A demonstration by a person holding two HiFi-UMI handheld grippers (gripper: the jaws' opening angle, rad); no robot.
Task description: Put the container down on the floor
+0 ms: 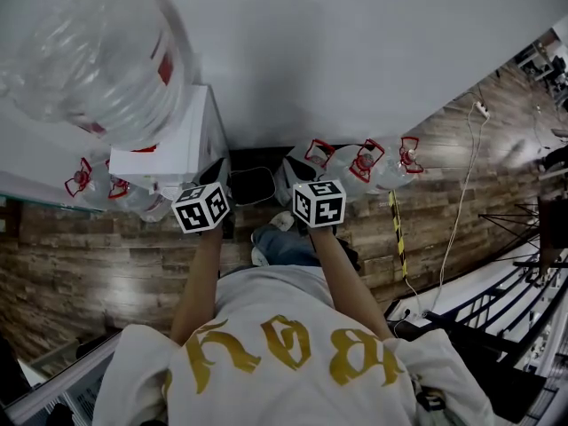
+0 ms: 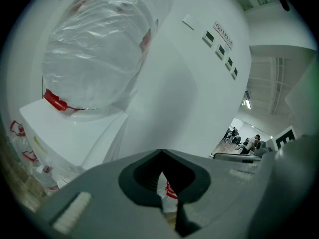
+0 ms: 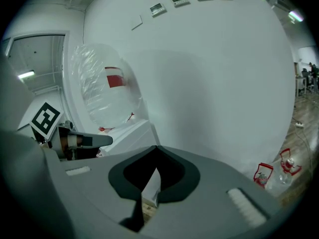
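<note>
A dark rounded container (image 1: pixel 251 185) sits on the wooden floor at the foot of the wall, between my two grippers. My left gripper (image 1: pixel 211 174) is just left of it and my right gripper (image 1: pixel 298 174) just right of it; the marker cubes hide their tips. In the left gripper view the jaws (image 2: pixel 162 156) meet with nothing visibly between them. The right gripper (image 3: pixel 155 151) looks the same in its own view, which also shows the left gripper (image 3: pixel 75 141) beside it.
A white water dispenser (image 1: pixel 182 140) topped by a large clear bottle (image 1: pixel 89 47) stands at the left against the wall. Several clear jugs with red handles (image 1: pixel 368 162) line the wall on both sides. A white cable (image 1: pixel 457 220) crosses the floor at the right.
</note>
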